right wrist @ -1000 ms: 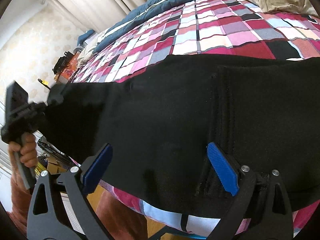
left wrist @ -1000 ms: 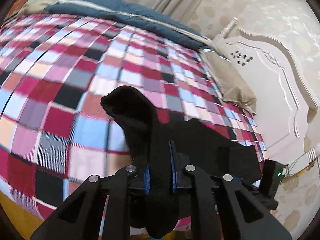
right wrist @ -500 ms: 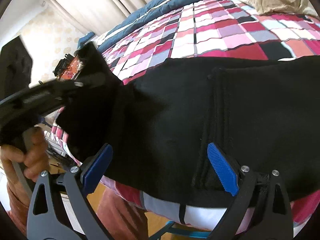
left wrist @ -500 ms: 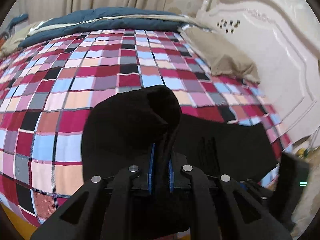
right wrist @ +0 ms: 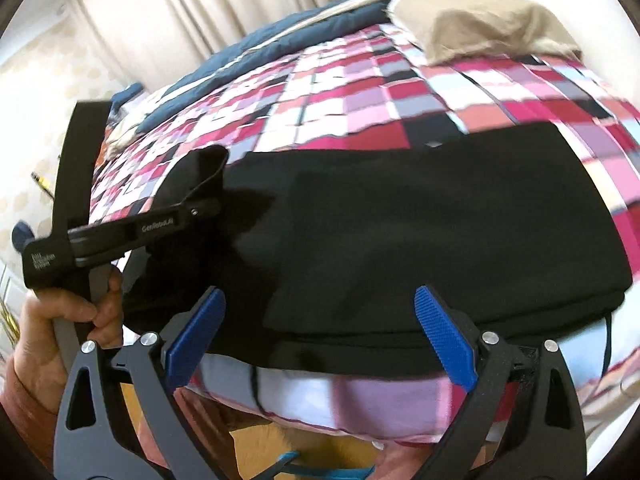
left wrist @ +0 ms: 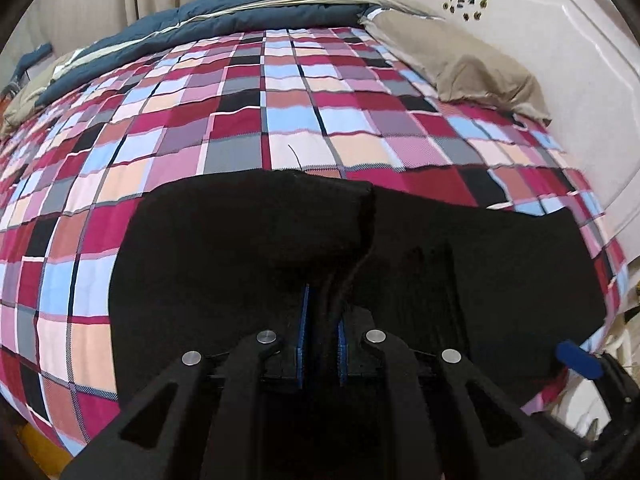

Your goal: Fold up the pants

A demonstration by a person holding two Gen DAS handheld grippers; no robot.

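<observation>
**Left gripper pinched a fold of the black pants; right gripper stood wide and empty**

The black pants (left wrist: pixel 460 264) lay across the near part of the checked bedspread (left wrist: pixel 248 120), filling the lower middle and lower right of the left wrist view. In the right wrist view the same garment (right wrist: pixel 420 232) spanned the centre of the frame, its near edge running along the side of the bed.

The left gripper (left wrist: pixel 320 344) was clamped on a bunched fold of the pants: its blue pads (left wrist: pixel 303 328) stood almost together with dark cloth squeezed between them, and a lifted hump of fabric rose above them toward the middle of the frame. Seen from the right wrist camera, that gripper (right wrist: pixel 200 210) reached in from the left edge, a raised flap of cloth at its tip, with the person's hand (right wrist: pixel 76 320) wrapped around its handle at lower left.

The right gripper (right wrist: pixel 320 332) had its jaws spread far apart, one blue pad (right wrist: pixel 196 332) at lower left and the other at lower right, both just short of the pants' near edge with nothing between them.

A tan pillow (left wrist: pixel 472 68) sat at the upper right against the white headboard (left wrist: pixel 560 52), and a dark blue blanket (left wrist: pixel 224 20) lay along the far side of the bed in front of the curtains (right wrist: pixel 192 12).
</observation>
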